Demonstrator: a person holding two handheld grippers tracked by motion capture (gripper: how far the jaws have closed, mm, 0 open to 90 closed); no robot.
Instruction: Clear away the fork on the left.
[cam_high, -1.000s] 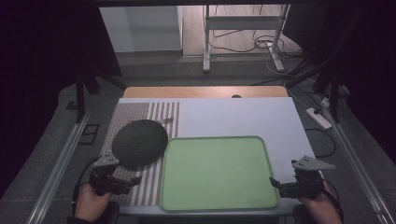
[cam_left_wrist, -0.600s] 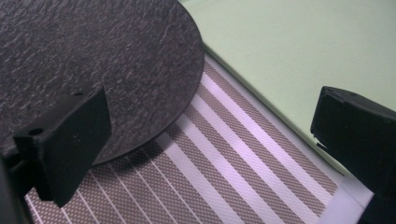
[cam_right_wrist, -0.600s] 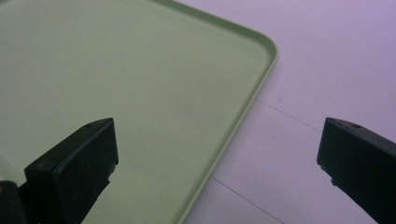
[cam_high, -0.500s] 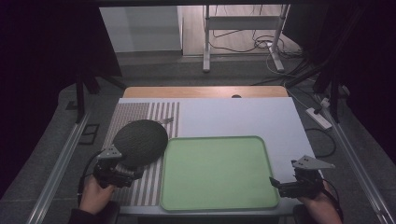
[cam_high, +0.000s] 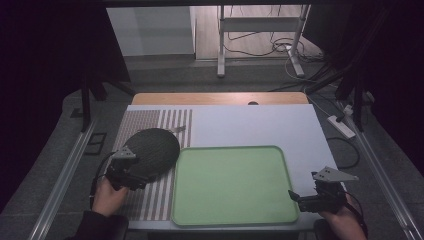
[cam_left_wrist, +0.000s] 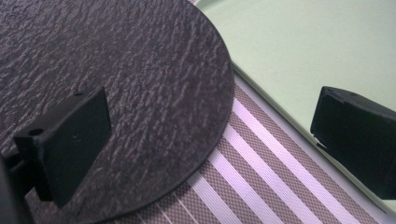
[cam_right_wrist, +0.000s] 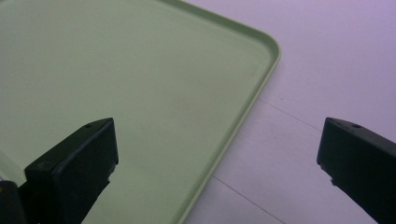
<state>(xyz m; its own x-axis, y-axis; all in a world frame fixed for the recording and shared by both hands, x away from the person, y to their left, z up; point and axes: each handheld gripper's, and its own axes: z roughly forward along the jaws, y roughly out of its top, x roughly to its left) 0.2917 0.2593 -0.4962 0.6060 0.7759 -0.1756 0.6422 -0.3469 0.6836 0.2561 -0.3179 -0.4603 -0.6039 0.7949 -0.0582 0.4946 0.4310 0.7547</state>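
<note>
— Black, rough-grained, the round mat (cam_high: 151, 150) lies on the striped cloth (cam_high: 150, 200) at nine o'clock of the green tray (cam_high: 232, 185). Where's my left gripper (cam_high: 131, 179)?

— Over the mat's near edge, jaws spread wide, one above the mat (cam_left_wrist: 140, 93), the other above the tray's rim.

— And my right gripper (cam_high: 305, 197)?

— At the tray's four o'clock corner, on the white tabletop (cam_high: 260, 125), jaws apart, straddling the tray edge (cam_right_wrist: 243, 121), holding nothing.
</note>
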